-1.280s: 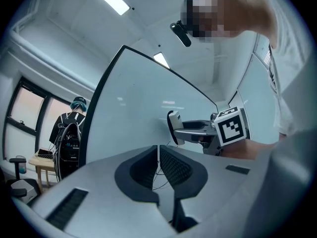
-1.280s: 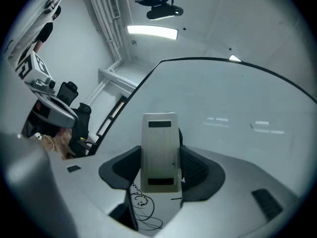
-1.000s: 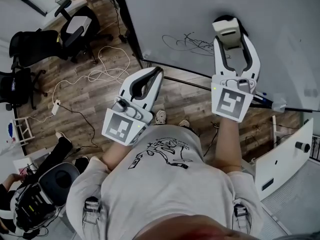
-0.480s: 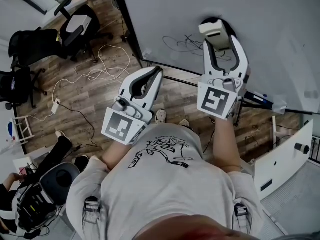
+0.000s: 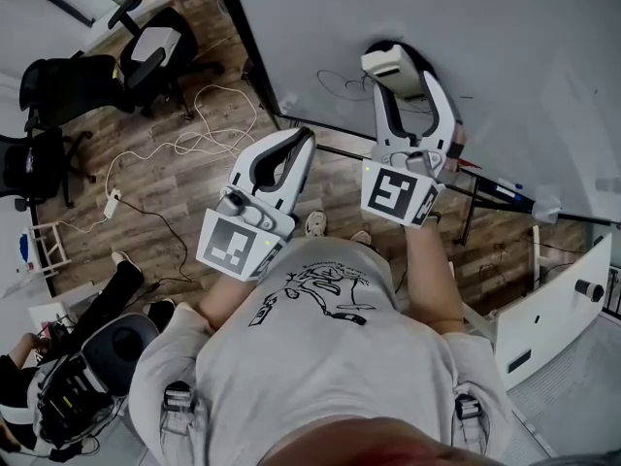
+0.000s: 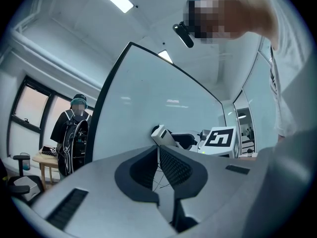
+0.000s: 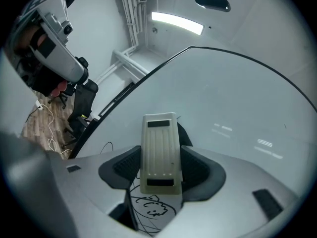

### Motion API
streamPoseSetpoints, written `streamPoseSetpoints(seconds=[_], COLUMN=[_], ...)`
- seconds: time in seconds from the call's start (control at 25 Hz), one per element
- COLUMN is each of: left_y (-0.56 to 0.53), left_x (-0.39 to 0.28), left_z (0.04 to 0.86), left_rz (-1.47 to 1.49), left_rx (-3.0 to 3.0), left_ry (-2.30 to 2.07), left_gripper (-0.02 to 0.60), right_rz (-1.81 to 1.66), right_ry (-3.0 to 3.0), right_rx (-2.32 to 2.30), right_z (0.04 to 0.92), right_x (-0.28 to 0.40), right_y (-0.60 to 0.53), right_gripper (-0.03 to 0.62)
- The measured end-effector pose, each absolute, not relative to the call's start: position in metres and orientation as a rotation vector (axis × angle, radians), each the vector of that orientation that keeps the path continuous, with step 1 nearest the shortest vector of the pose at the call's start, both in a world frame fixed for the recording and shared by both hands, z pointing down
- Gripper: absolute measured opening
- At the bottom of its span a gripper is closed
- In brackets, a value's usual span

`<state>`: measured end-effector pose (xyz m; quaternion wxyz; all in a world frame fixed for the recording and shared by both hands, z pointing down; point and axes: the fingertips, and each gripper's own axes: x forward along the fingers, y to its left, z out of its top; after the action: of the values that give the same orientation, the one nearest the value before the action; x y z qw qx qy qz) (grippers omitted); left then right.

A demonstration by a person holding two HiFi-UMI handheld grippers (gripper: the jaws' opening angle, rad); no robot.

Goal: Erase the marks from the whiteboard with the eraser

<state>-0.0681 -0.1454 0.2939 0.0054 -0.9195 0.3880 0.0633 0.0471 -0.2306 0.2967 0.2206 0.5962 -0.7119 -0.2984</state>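
The whiteboard stands upright in front of me. My right gripper is shut on the cream eraser, which is pressed flat against the board. Thin black scribbled marks show just left of the eraser. In the right gripper view the eraser sits between the jaws of the right gripper, with black marks on the board below it. My left gripper hangs off the board's lower left edge, shut and holding nothing. In the left gripper view its jaws meet, and the eraser shows beyond them.
Black office chairs and white cables lie on the wood floor at left. Markers rest on the board's tray. A white panel stands at right. A person with a backpack stands beyond the board's left edge.
My right gripper has slid the eraser leftward across the board over the scribble, and fewer marks show now. The left gripper has stayed put.
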Motion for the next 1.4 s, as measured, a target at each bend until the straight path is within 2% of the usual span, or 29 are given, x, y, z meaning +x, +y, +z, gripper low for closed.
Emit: streamPoseSetpoints(seconds=[0.84,1.16,1.4], left_y=[-0.141,-0.137,-0.138], left_x=[-0.082,-0.076,-0.067], left_z=[0.294,0.29,0.289], left_rz=[0.177,0.19,0.195], left_rx=[-2.856,-2.86,-2.872], left_ry=[1.263,1.248,1.222], left_gripper=[0.031,0.031,0.031], right_rz=[-0.79,-0.767,-0.795], right_ry=[-1.968,-2.083,-2.067], right_rx=[1.373,1.347,1.502], right_z=[0.403,0.379,0.332], right_x=[-0.027,-0.023,0.021], right_y=[-0.254,-0.23,-0.203], right_gripper=[0.255,0.258,0.256])
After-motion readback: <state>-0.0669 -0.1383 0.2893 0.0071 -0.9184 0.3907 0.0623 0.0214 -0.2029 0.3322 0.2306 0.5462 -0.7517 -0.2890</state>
